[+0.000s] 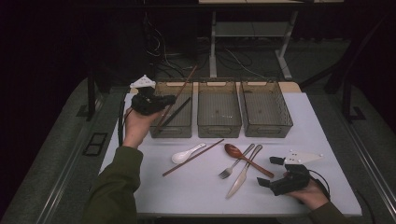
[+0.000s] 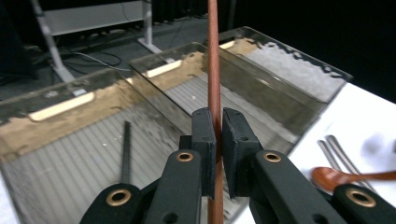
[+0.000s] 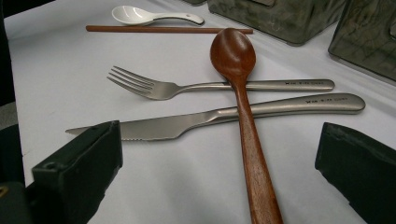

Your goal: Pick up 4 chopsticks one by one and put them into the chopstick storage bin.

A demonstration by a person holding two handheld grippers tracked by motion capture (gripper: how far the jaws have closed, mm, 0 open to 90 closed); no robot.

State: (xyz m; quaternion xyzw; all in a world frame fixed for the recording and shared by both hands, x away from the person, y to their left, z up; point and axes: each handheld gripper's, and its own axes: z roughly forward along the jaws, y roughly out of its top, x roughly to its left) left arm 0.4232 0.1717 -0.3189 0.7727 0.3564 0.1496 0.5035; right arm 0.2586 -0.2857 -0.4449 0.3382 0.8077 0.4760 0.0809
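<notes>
Black jaws of the left gripper [image 2: 218, 140] are clenched on a brown chopstick [image 2: 214, 70], which runs upright between the pads and pokes out above the left bin [image 1: 171, 108].

- Chopstick, held: slanting over the left bin, lower end inside or just above it; a black chopstick [image 1: 176, 112] already lies in that bin.
- Chopstick, loose [image 1: 193, 157]: on the table [image 1: 308, 126], just beside a white spoon [image 1: 187, 153].
- Step in hand, judged: sorting the chopstick into the left bin. Best done by lowering the tip near the bin floor and tilting the stick flat alongside the black one before letting go, so it does not tip over the wall.
- Right gripper [image 1: 273, 171]: jaws wide apart, holding nothing, hovering near a wooden spoon [image 3: 245, 116] that lies across a fork [image 3: 187, 86] and a knife [image 3: 224, 114].
- Middle bin [image 1: 218, 108] and right bin [image 1: 266, 108]: nothing in them.
</notes>
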